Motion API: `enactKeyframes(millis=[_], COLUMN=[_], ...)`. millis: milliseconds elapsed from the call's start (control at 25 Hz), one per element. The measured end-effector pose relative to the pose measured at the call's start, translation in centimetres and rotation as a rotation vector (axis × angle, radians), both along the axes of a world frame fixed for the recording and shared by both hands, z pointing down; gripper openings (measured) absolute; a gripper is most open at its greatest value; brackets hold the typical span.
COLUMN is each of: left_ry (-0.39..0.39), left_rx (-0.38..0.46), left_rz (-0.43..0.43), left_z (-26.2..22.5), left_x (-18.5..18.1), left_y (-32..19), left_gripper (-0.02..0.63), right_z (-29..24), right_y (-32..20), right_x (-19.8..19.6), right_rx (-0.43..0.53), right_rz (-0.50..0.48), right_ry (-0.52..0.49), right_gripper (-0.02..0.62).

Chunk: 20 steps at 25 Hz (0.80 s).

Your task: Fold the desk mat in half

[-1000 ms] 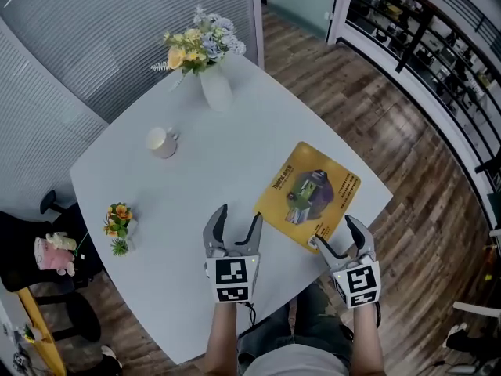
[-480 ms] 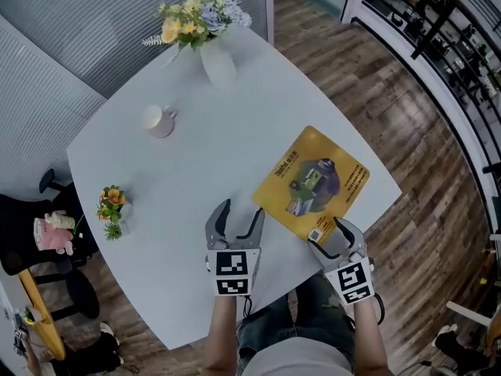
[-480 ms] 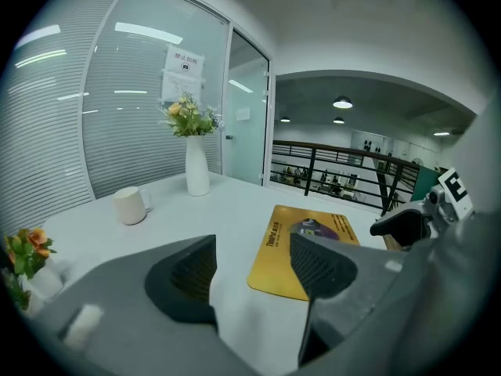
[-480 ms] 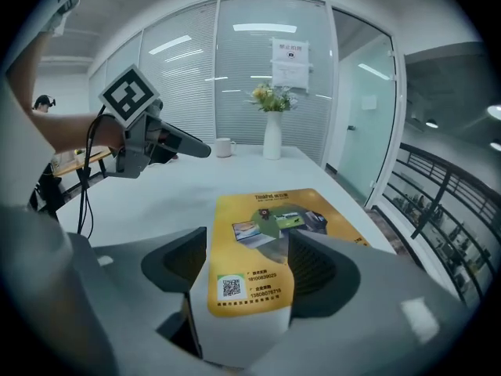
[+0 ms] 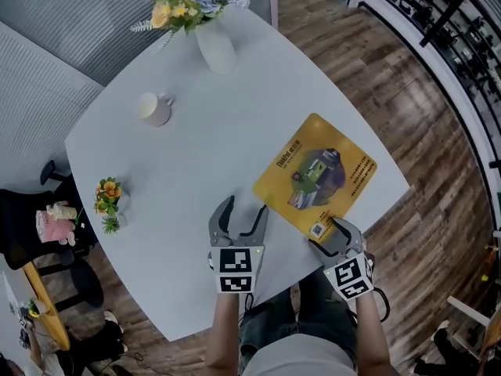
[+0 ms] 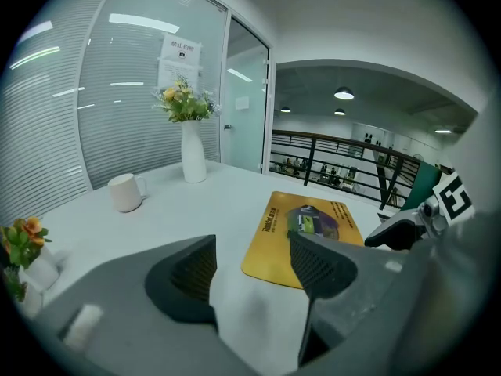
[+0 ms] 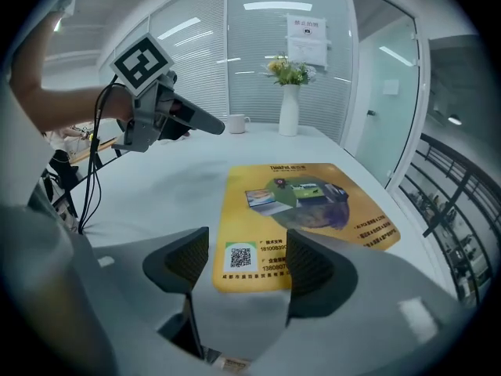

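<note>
The yellow desk mat (image 5: 317,175) with a printed picture lies flat on the white table (image 5: 203,147), near its right edge. My right gripper (image 5: 332,234) stands open at the mat's near corner, its jaws straddling the QR-code end of the mat (image 7: 301,210). My left gripper (image 5: 239,219) is open over bare table just left of the mat (image 6: 301,229), holding nothing. In the right gripper view the left gripper (image 7: 168,116) shows at upper left.
A white vase of flowers (image 5: 213,41) stands at the far side, a white mug (image 5: 154,108) to its left, and a small potted plant (image 5: 108,204) near the left edge. Wooden floor (image 5: 407,108) lies beyond the table's right edge.
The right gripper has moved forward to the mat's near corner. The left gripper has barely shifted. The head view has tilted slightly.
</note>
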<state>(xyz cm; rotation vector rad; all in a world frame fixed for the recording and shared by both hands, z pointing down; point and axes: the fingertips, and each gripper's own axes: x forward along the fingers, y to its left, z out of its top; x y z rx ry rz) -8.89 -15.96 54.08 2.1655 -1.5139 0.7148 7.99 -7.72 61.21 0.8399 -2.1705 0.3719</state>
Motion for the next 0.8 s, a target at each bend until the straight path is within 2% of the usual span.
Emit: enactKeyframes(millis=[480,800], left_ry=[-0.006,-0.006], left_rx=[-0.049,-0.059], left_rz=[0.012,0.014], left_z=[1.9,2.4], left_x=[0.6,0.9], left_y=[0.4,0.1], left_gripper=[0.296,0.296], right_z=[3.0,3.1], right_y=[0.8,0.8], right_x=[0.2,0.2], right_rx=[-0.07,-0.092], right_rz=[-0.055,-0.063], right_ry=[0.071,0.044], right_gripper=[0.318,0.31])
